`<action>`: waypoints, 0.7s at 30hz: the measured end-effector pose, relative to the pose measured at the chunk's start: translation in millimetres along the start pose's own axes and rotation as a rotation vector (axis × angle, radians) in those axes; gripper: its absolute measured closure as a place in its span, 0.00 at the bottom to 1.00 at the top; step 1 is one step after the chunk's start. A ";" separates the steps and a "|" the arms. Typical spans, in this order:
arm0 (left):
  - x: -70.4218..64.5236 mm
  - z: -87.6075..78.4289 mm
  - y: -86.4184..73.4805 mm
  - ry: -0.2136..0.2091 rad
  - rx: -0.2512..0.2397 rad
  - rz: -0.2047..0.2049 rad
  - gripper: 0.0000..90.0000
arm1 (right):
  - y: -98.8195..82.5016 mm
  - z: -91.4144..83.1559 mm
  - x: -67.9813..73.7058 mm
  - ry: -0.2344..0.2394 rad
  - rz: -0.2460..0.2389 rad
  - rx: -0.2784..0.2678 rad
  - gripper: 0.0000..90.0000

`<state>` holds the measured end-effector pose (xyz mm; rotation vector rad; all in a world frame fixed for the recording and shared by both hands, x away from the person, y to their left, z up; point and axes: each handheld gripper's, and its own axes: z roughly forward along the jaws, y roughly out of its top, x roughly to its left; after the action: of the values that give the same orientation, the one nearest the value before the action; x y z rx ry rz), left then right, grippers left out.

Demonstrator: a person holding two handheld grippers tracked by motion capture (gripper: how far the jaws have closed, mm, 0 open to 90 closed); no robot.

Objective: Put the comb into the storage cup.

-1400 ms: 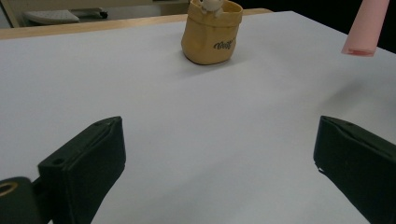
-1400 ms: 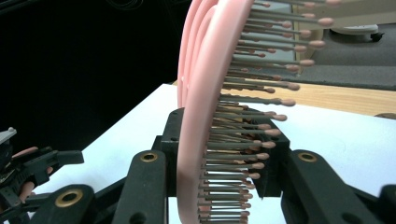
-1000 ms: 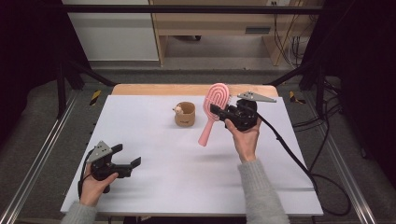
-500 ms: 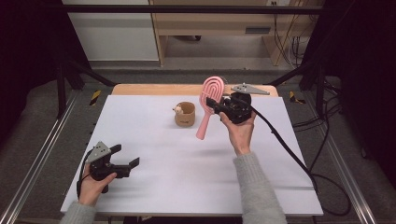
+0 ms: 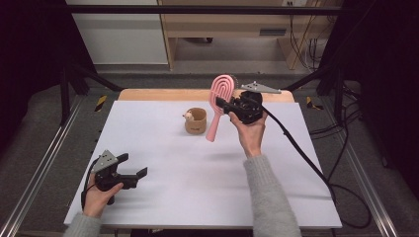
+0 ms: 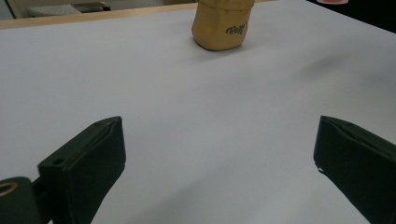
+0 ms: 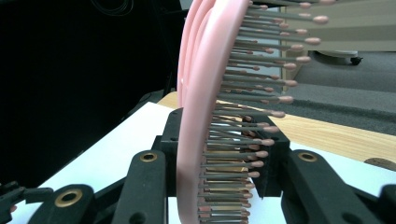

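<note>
right tool [image 5: 228,105]: shut on the pink hairbrush [image 5: 219,101], which is clamped across its head, one pad on the smooth back and one against the bristles [image 7: 243,140], as seen in the right gripper view.
hairbrush position: held in the air above the far part of the worktop [image 5: 163,168], right of centre; head up, handle hanging down towards the tan cup [image 5: 195,120], just beside it but apart.
left tool [image 5: 134,174]: jaws wide apart, nothing between them; held low over the near left corner of the worktop.
cup: standing upright near the far edge, at about mid-width; its tan side [image 6: 219,23] lies ahead of the left tool, well apart.
handling: the brush is judged light and stiff in the frame; the bristles are springy, so a grip through them may give and let the brush pivot.
better hold: the narrow handle or the solid neck is judged firmer than the bristle side.
risk: the smooth plastic back may slip if the brush is tilted.
</note>
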<state>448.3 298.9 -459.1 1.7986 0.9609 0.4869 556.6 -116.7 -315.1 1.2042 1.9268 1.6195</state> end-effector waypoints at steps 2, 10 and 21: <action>0.2 -0.1 0.0 0.000 -0.002 -0.001 0.03 | 0.9 2.5 -0.4 -0.008 -0.006 -0.001 0.70; 2.3 -1.1 -0.7 -0.001 -0.001 -0.004 0.03 | 5.4 11.2 -1.0 -0.019 -0.009 -0.005 0.70; 3.6 -0.8 -1.8 -0.004 0.002 -0.004 0.03 | 14.7 22.8 -3.5 -0.040 -0.011 -0.026 0.70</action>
<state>449.2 302.5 -460.7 1.7987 0.9628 0.4793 580.7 -105.3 -308.9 1.2039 1.8786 1.5978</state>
